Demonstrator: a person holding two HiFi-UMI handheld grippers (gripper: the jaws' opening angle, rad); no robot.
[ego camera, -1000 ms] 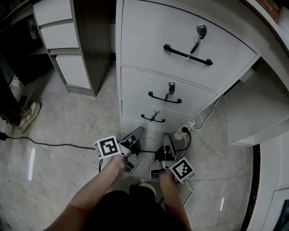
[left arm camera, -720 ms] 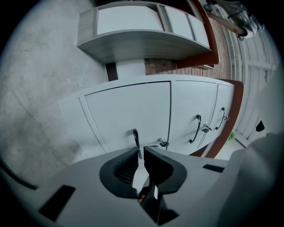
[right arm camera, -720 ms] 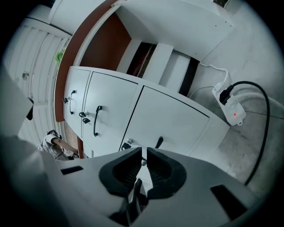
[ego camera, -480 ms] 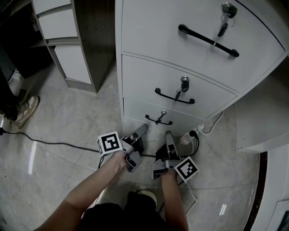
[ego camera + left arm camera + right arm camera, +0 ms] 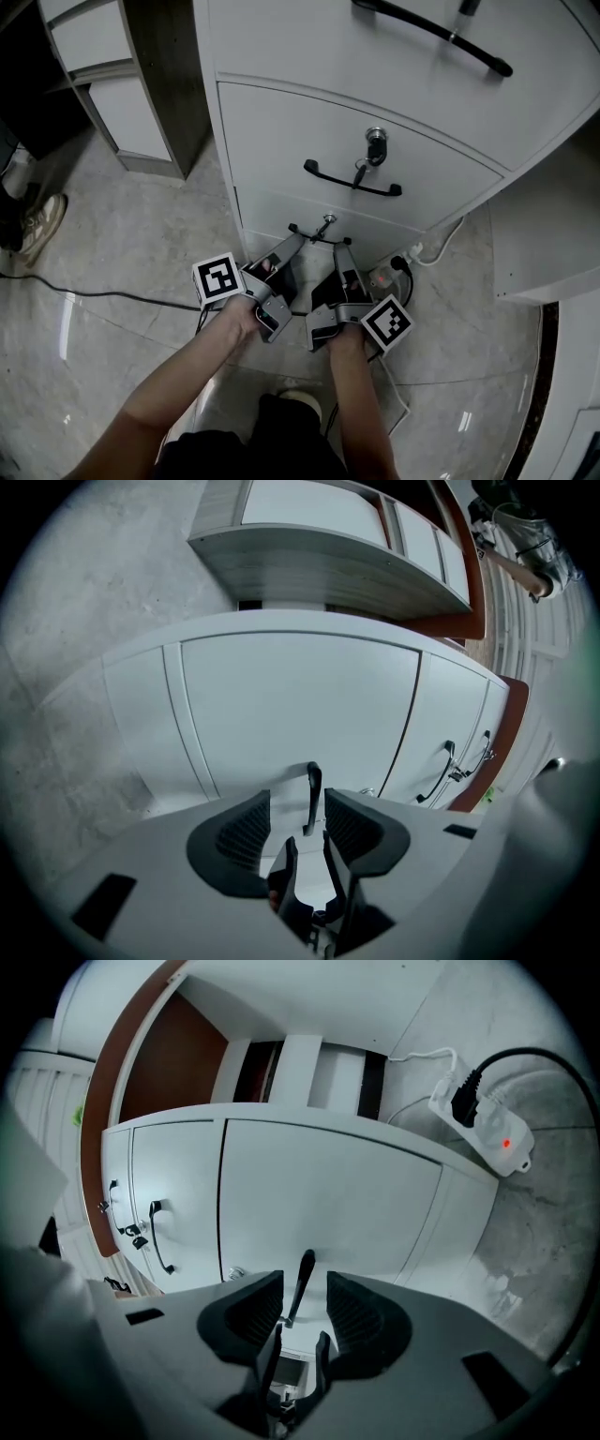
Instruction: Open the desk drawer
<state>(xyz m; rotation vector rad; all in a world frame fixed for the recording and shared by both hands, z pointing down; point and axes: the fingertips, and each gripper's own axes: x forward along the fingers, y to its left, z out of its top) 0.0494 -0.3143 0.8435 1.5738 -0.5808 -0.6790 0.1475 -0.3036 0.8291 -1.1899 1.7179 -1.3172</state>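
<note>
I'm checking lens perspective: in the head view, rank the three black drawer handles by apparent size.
1. Top drawer handle: largest.
2. Middle drawer handle.
3. Bottom drawer handle: smallest.
The higher ones are likely nearer the camera, so true sizes may match.

A pale grey marbled floor [image 5: 112, 244] spreads out below. A thin black cable [image 5: 122, 297] runs across it from the left edge. At the far left a shoe [image 5: 39, 223] stands on the floor. Behind it is a second cabinet [image 5: 164, 84] with a dark wood side and white fronts. To the right, a white power strip [image 5: 382, 278] lies on the floor with 1 black plug [image 5: 400, 263] in it. The right gripper view shows a red light [image 5: 507, 1144] glowing on the strip and a white cord [image 5: 419, 1054] curling away from it. Higher up, the middle drawer [image 5: 281, 131] carries a black bar handle [image 5: 352, 180] and a key [image 5: 375, 141] in its lock.
</note>
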